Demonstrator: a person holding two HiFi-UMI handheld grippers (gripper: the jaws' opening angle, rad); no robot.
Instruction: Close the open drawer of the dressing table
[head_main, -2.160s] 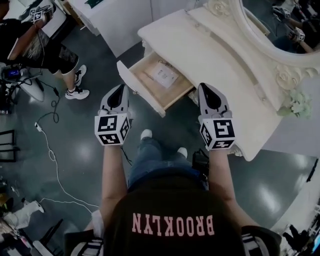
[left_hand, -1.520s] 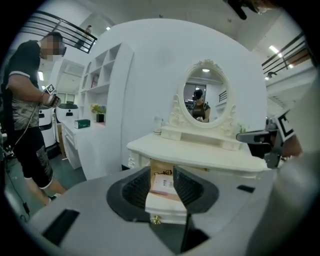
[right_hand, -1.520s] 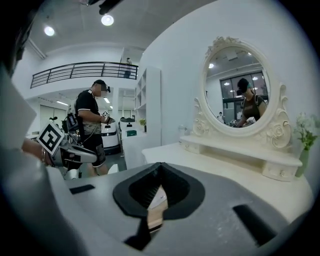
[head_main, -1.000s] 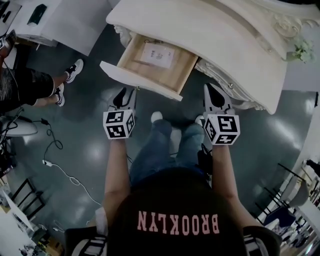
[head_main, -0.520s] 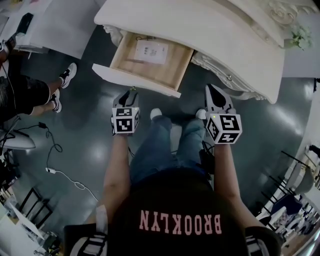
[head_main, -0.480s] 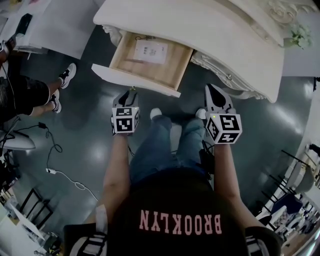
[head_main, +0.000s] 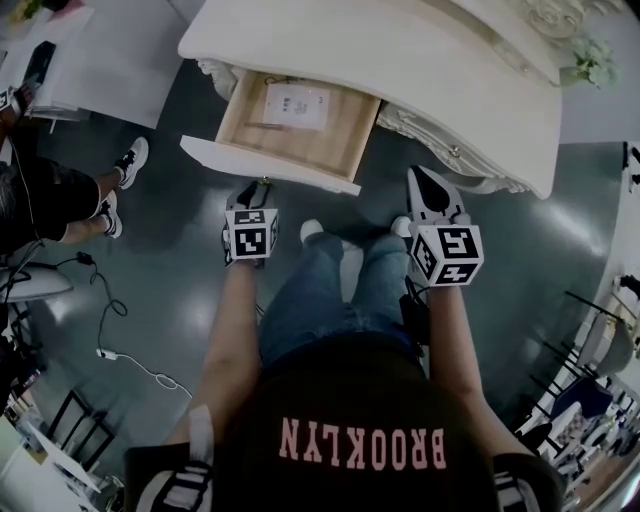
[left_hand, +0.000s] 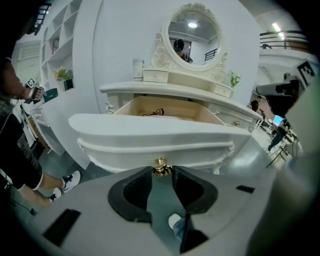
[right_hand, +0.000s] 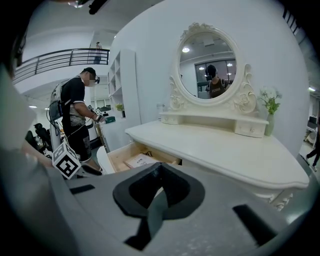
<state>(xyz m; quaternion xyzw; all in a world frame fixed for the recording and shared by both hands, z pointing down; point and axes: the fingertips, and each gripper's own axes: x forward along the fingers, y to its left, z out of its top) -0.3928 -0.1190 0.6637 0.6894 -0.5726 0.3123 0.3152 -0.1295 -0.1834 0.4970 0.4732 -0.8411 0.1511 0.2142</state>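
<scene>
**Approach to the knob.** My left tool (left_hand: 161, 171) has its jaws narrowly apart, just closing. The brass knob (left_hand: 160, 163) sits between their tips, not visibly pressed. Behind the knob, the drawer (left_hand: 150, 131) front runs crosswise, pulled out of the dressing table (left_hand: 175, 90). Right of the knob, my right tool (right_hand: 160, 165), tips together, stands farther off.

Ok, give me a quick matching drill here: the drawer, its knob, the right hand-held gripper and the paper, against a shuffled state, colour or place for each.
Things:
1. drawer
2. knob
3. right hand-held gripper
4. paper

States, colours, places:
A. gold-coloured
B. jaws together, nothing between them
C. pulled out from the dressing table
D. lying flat on a wooden floor

Pairs: 1-C, 2-A, 3-B, 4-D
</scene>
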